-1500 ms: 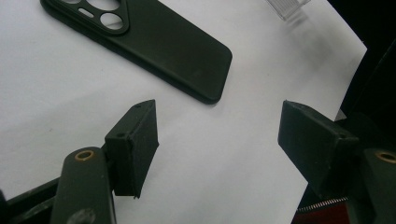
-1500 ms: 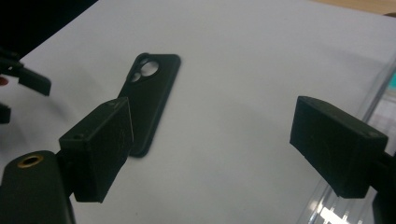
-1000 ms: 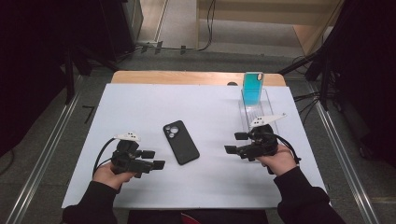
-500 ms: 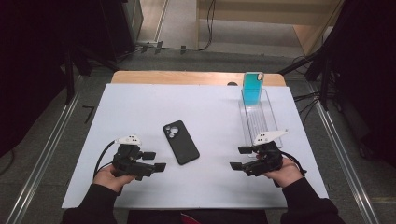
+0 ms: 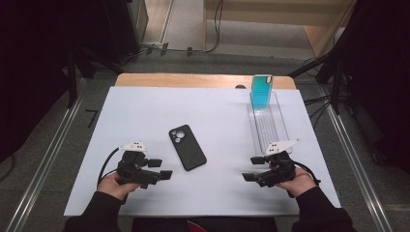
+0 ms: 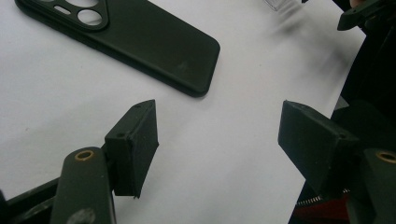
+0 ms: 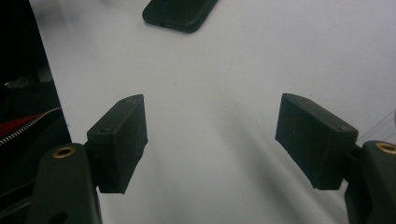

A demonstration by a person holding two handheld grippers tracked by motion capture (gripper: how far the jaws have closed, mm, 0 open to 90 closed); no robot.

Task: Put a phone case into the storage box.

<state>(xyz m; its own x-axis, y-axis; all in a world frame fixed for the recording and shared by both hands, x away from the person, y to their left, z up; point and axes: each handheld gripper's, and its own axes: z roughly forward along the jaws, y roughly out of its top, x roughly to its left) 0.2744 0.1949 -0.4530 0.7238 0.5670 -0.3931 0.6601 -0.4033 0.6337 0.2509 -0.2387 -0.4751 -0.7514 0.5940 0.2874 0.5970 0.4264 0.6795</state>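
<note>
The black phone (image 5: 187,148) lies flat and face down near the middle of the surface (image 5: 145,111), its camera end toward the far edge and its plain end angled toward the near right. The left gripper (image 5: 165,169) rests near the near left corner with its jaws wide and nothing between them; in the left gripper view the phone's (image 6: 140,37) plain end sits just ahead of the pads. The right gripper (image 5: 250,169) rests near the near right edge, jaws also wide and empty, just short of the near end of the clear tray (image 5: 269,124), in whose far end a teal phone (image 5: 261,92) stands upright.

The step in hand looks like a pick-up of the black phone. To do it well, the left gripper should come in level with the surface, line its pads across the phone's long sides rather than its corners, and close only once both pads flank the body. A thin, flat phone may slide, so the right gripper can steady the opposite edge.
</note>
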